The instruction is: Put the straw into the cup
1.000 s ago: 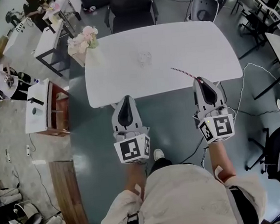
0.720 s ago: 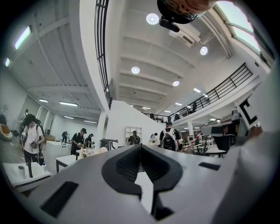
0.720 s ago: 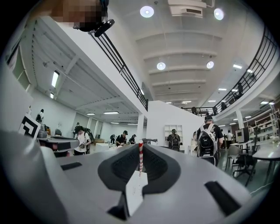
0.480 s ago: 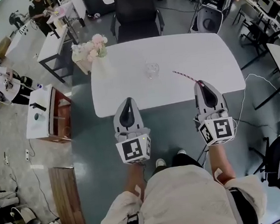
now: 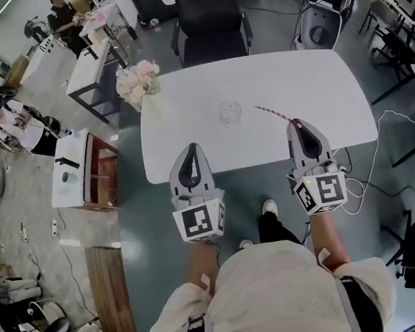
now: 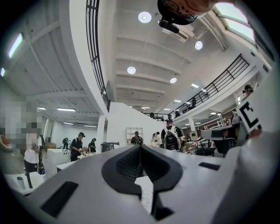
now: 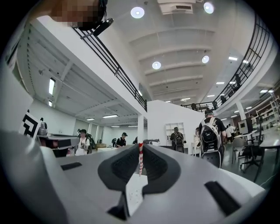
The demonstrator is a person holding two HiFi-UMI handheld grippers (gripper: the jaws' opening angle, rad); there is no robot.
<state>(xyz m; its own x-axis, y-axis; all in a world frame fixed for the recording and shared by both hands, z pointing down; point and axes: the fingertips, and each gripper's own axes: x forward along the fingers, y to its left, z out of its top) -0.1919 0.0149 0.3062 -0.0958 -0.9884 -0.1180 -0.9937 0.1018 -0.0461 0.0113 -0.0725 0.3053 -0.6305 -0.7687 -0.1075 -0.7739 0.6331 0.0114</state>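
The right gripper point(image 5: 296, 123) is clamped narrowly on 1 red-and-white striped straw point(image 5: 274, 113), which sticks out ahead of its tips and to their left. The clear cup point(image 5: 230, 112) stands on the white table point(image 5: 317, 84) near the straw's free end, ahead of and between the 2 grippers. The left gripper point(image 5: 190, 148) has its jaws together with nothing in them.
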